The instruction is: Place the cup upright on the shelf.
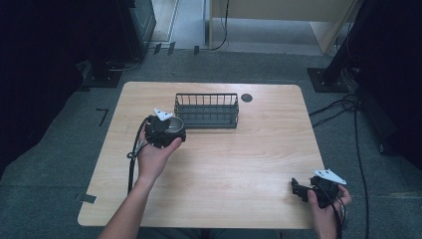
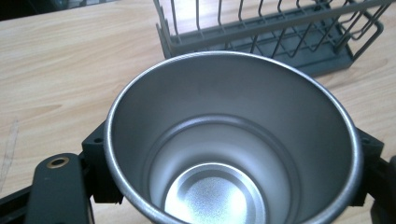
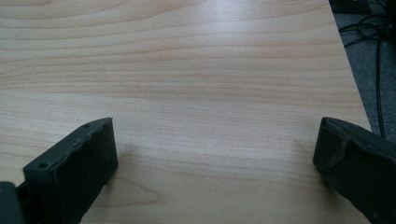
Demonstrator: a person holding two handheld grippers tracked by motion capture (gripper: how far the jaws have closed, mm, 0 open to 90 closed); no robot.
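Two grippers at work, one per hand. High view: left forearm enters from the bottom edge and angles up toward the table (image 1: 239,164) centre-left; the hand wraps the left gripper (image 1: 166,130) from below, its cable looping down at the wrist. A steel cup (image 1: 174,124) sits at the gripper's front, just beside the near-left corner of the wire basket (image 1: 206,110). Whether the cup rests on the wood or hangs clear cannot be told here. Right hand sits at the near-right table corner, holding the right gripper (image 1: 298,189) level, jaws pointing left, well apart from the cup.

Left gripper view: looks straight into the cup (image 2: 224,154), mouth toward the camera, bright bottom visible. Black jaws press on its wall from both sides, so the grip is closed on the cup. Basket (image 2: 280,32) stands just behind the rim, on the wood.

Right gripper view: right gripper (image 3: 215,158) jaws stand wide apart with nothing between them, bare wood (image 3: 196,70) below; table edge and floor cables at upper right.
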